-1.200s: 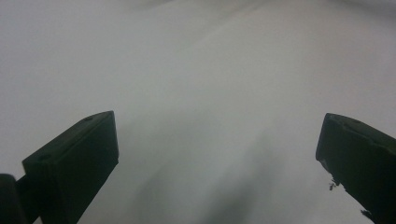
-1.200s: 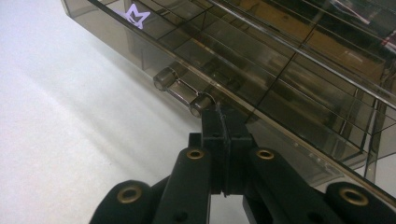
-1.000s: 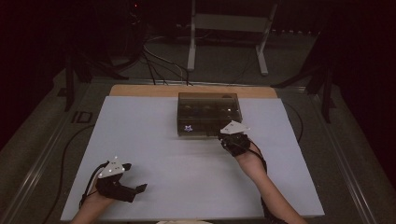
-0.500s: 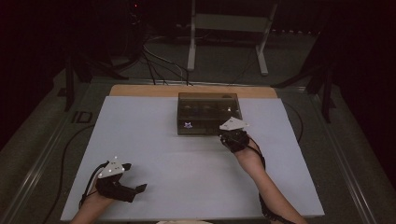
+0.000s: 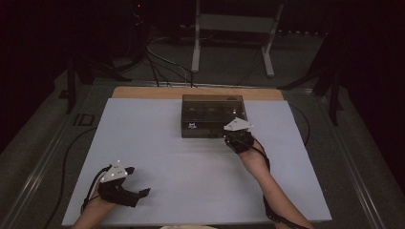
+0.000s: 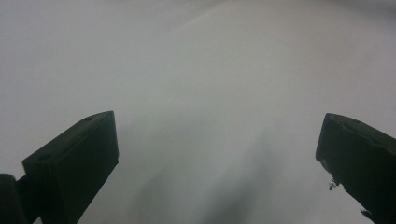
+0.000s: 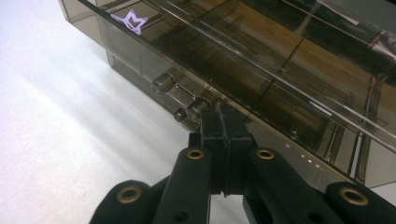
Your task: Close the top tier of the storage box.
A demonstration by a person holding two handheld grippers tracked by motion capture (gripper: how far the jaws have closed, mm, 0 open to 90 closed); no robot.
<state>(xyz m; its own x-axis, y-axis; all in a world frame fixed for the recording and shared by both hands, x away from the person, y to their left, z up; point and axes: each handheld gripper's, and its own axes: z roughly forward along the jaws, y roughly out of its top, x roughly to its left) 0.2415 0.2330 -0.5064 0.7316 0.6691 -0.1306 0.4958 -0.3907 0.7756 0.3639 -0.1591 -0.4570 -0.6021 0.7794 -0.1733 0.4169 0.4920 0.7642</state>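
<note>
Table (image 5: 157,157), covered by a pale sheet, carries one smoky see-through box (image 5: 212,114) at its far middle; all places below are given from that box. Box's long axis runs side to side across the table, its front wall faces the person, and a small white crown-like mark (image 5: 192,126) sits on the front left of it. Right gripper (image 5: 234,136) is at the box's front right corner, far nearer than the other one; in the right gripper view its tip (image 7: 223,114) has both jaws pressed flat together with nothing between them, right up against the front wall, just beside a small clear latch (image 7: 180,95) that lies a little toward the marked end. Touching or a hair apart, can't tell. So the latch lies straight ahead and slightly to one side of the tip. Left gripper (image 5: 138,195) rests well away from the box, near the table's front left edge, jaws spread wide and empty over bare sheet (image 6: 210,93).
</note>
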